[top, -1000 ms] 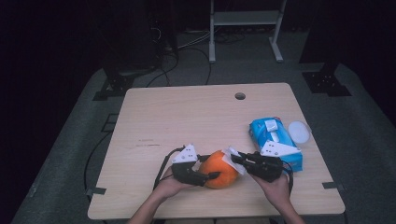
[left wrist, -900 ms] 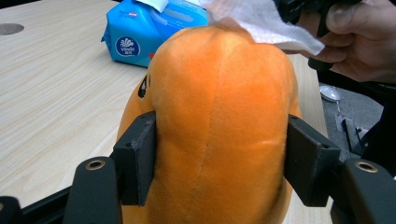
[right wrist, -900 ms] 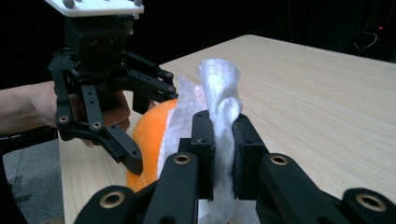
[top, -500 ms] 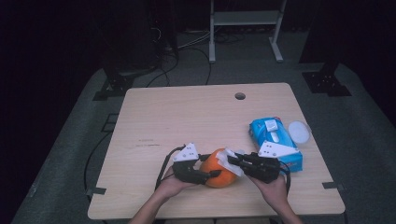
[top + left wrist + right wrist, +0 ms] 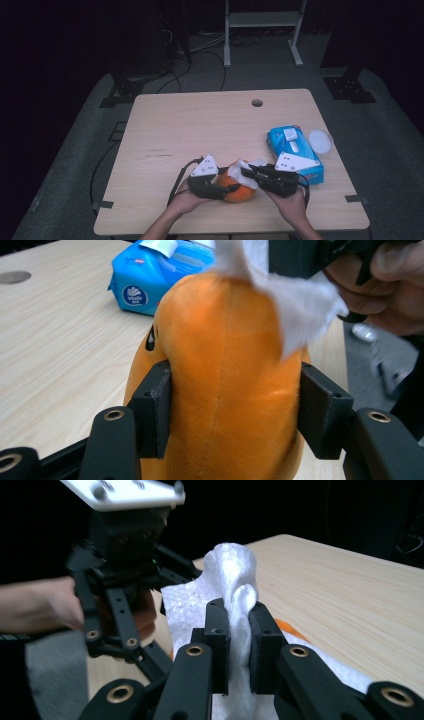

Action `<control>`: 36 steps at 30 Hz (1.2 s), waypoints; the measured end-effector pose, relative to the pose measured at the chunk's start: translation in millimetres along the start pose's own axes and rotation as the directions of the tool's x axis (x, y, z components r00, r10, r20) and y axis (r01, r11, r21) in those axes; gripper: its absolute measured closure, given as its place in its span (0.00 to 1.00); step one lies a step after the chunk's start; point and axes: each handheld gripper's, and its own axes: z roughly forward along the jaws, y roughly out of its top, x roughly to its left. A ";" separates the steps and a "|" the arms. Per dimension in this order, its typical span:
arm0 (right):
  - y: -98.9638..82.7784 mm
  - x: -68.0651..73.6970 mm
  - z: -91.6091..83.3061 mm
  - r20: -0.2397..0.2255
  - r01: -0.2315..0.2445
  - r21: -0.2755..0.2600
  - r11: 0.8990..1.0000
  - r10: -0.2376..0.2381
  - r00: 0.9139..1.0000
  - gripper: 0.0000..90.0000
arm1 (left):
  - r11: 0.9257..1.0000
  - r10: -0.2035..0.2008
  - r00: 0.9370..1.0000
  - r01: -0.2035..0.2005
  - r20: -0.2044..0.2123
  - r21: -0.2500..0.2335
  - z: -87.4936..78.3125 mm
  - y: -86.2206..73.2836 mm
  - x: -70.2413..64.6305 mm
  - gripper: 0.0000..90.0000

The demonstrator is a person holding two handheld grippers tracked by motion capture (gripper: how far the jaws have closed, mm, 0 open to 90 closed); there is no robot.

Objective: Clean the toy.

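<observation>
An orange plush toy [image 5: 236, 190] sits near the table's front edge, with my left gripper [image 5: 226, 186] shut on it. In the left gripper view both pads press into the orange plush toy's [image 5: 230, 365] sides. The left gripper's [image 5: 235, 412] jaws have just been closing on it. My right gripper [image 5: 239, 625] is shut on a crumpled white tissue [image 5: 232, 575]. The tissue [image 5: 243, 171] lies over the top of the toy, on the side of my right gripper [image 5: 252, 175]. In the left gripper view the tissue [image 5: 300, 300] drapes over the toy's upper right.
A blue pack of wipes [image 5: 294, 150] lies on the wooden table [image 5: 200, 125] to the right of the hands, a round white lid [image 5: 320, 141] beside it. A cable hole [image 5: 257, 103] is near the far edge. A metal stand [image 5: 262, 20] is behind the table.
Both hands have stayed in place. The tissue now covers a little more of the toy's top, and the left jaws have drawn in slightly on the toy.
</observation>
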 end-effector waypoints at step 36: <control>-10.6 -25.2 -10.5 0.092 -0.033 0.074 0.997 0.026 0.995 0.90 | 0.998 -0.038 0.997 0.042 0.071 -0.051 12.4 -17.7 17.5 0.11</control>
